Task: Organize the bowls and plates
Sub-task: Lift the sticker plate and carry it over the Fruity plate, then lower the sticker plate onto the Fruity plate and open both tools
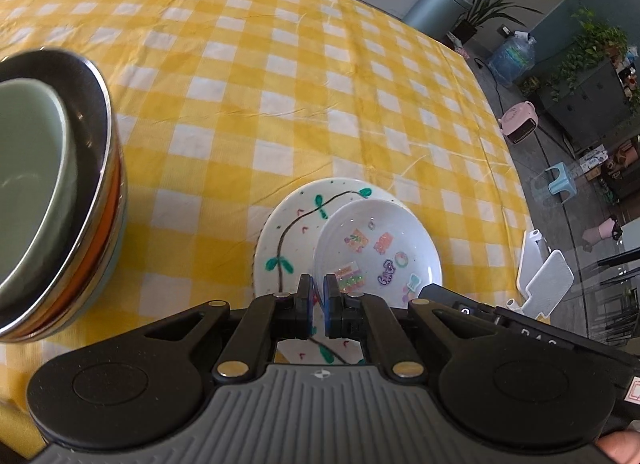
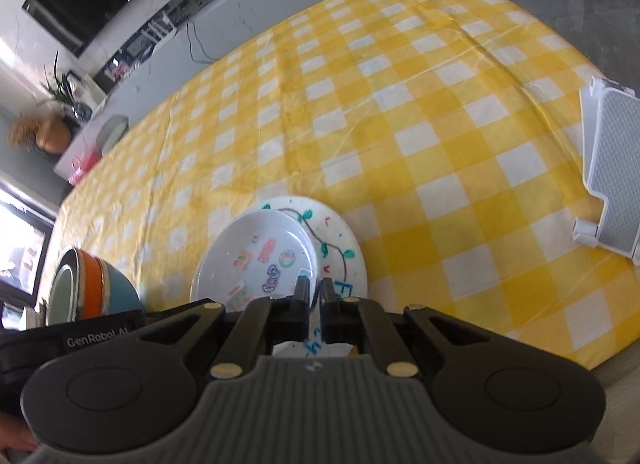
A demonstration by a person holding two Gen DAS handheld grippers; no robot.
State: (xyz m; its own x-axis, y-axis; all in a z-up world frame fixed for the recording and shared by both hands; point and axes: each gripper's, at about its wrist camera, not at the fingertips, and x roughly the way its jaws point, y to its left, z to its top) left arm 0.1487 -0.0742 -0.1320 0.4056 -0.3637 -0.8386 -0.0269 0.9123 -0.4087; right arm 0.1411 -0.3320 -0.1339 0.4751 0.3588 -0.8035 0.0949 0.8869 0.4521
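A small white plate with stickers (image 1: 376, 248) (image 2: 256, 260) rests tilted on a larger white plate painted with a green vine (image 1: 288, 232) (image 2: 340, 248) on the yellow checked cloth. My left gripper (image 1: 319, 288) is shut on the near rim of the small sticker plate. My right gripper (image 2: 315, 292) is shut on the near rim of the vine plate. A stack of nested bowls (image 1: 60, 191) (image 2: 92, 288), green inside steel, orange and blue, stands to the left of the plates.
A white and grey folding rack (image 2: 612, 167) (image 1: 544, 276) lies at the table's right edge. The table (image 1: 320, 83) stretches away behind the plates. Beyond the right edge the floor holds a stool, a pink heater and plants.
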